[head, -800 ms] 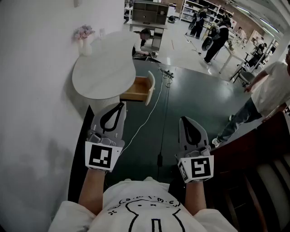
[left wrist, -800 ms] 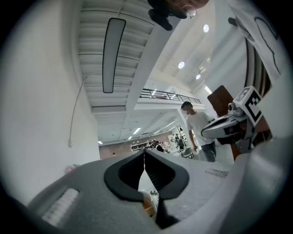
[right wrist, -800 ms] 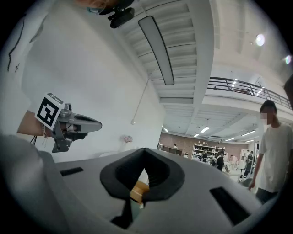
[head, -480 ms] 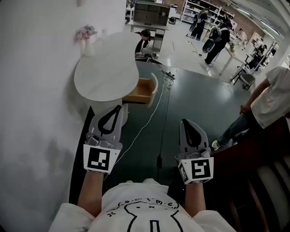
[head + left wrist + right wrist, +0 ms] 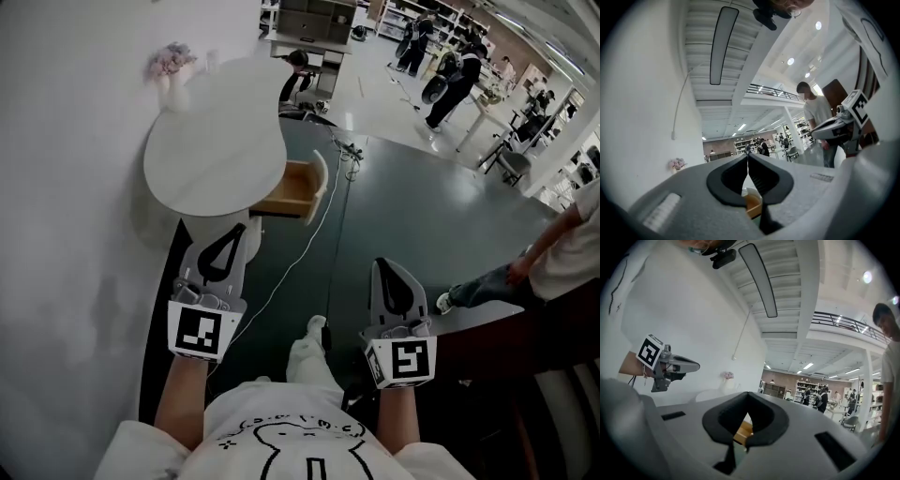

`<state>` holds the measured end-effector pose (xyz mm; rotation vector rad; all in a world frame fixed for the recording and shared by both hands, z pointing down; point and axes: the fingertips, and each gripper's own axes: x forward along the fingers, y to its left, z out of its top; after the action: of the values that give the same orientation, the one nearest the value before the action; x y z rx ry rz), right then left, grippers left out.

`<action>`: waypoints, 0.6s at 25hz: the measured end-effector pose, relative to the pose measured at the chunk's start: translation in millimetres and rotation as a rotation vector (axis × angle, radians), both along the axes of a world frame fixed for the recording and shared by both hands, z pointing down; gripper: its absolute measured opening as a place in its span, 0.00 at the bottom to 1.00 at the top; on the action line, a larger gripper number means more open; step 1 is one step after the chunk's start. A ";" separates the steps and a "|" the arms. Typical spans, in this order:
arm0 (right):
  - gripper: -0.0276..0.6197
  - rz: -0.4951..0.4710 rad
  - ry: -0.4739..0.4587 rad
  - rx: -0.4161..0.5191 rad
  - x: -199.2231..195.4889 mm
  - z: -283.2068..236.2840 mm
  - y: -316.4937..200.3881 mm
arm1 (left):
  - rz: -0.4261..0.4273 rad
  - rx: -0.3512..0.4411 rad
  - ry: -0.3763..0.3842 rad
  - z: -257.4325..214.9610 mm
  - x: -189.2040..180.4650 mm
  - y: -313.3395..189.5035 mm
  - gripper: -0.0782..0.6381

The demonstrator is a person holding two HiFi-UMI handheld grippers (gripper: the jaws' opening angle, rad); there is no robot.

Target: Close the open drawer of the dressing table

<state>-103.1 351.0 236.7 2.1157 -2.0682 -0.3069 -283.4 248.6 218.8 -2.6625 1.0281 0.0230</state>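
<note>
The dressing table (image 5: 211, 141) has a round white top and stands against the left wall. Its wooden drawer (image 5: 292, 187) juts open to the right, ending in a white front panel (image 5: 319, 184). My left gripper (image 5: 246, 225) is shut and empty, its tip just short of the table's near edge and left of the drawer. My right gripper (image 5: 378, 264) is also shut and empty, over the dark floor, well short of the drawer. A slice of the drawer (image 5: 752, 204) shows below the shut jaws in the left gripper view, and the drawer (image 5: 742, 431) shows likewise in the right gripper view.
A vase of pink flowers (image 5: 169, 67) stands at the table's far edge. A white cable (image 5: 309, 234) runs across the dark floor below the drawer. A person (image 5: 553, 258) stands at the right, and others work in the back. My own knee (image 5: 309, 352) shows between the grippers.
I have stepped forward: my knee has come into view and the table sits slightly nearer and further left. The person at the right has shifted toward the frame edge. Both grippers stay shut.
</note>
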 end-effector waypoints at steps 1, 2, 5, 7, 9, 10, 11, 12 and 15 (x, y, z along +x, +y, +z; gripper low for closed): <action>0.04 -0.004 -0.005 -0.003 6.6 2.5 -8.7 | -0.003 -0.007 0.000 2.3 6.1 -8.6 0.13; 0.04 -0.012 -0.006 -0.004 13.5 5.0 -19.0 | -0.007 -0.013 0.000 4.3 12.8 -18.4 0.13; 0.04 -0.027 -0.010 -0.015 39.8 12.2 -55.2 | -0.024 -0.014 -0.008 7.7 36.8 -52.4 0.13; 0.04 -0.039 -0.018 -0.026 62.0 13.5 -80.9 | -0.038 -0.017 -0.020 8.1 57.3 -74.5 0.13; 0.04 -0.061 -0.025 -0.031 85.9 11.4 -108.1 | -0.053 -0.023 -0.032 7.9 80.6 -96.7 0.13; 0.04 -0.070 -0.028 -0.035 97.7 10.6 -122.8 | -0.062 -0.027 -0.035 8.0 91.9 -109.1 0.13; 0.04 -0.080 -0.029 -0.039 108.9 10.1 -137.8 | -0.071 -0.031 -0.035 8.2 102.6 -122.2 0.13; 0.04 -0.091 -0.028 -0.045 119.2 10.0 -152.5 | -0.079 -0.035 -0.035 8.5 112.8 -135.3 0.13; 0.04 -0.126 -0.025 -0.064 148.5 12.6 -190.7 | -0.103 -0.049 -0.037 11.3 142.4 -170.6 0.13</action>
<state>45.4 160.3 249.3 1.9672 -2.2001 -0.2286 -141.0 78.0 230.0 -2.6386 1.1669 -0.0734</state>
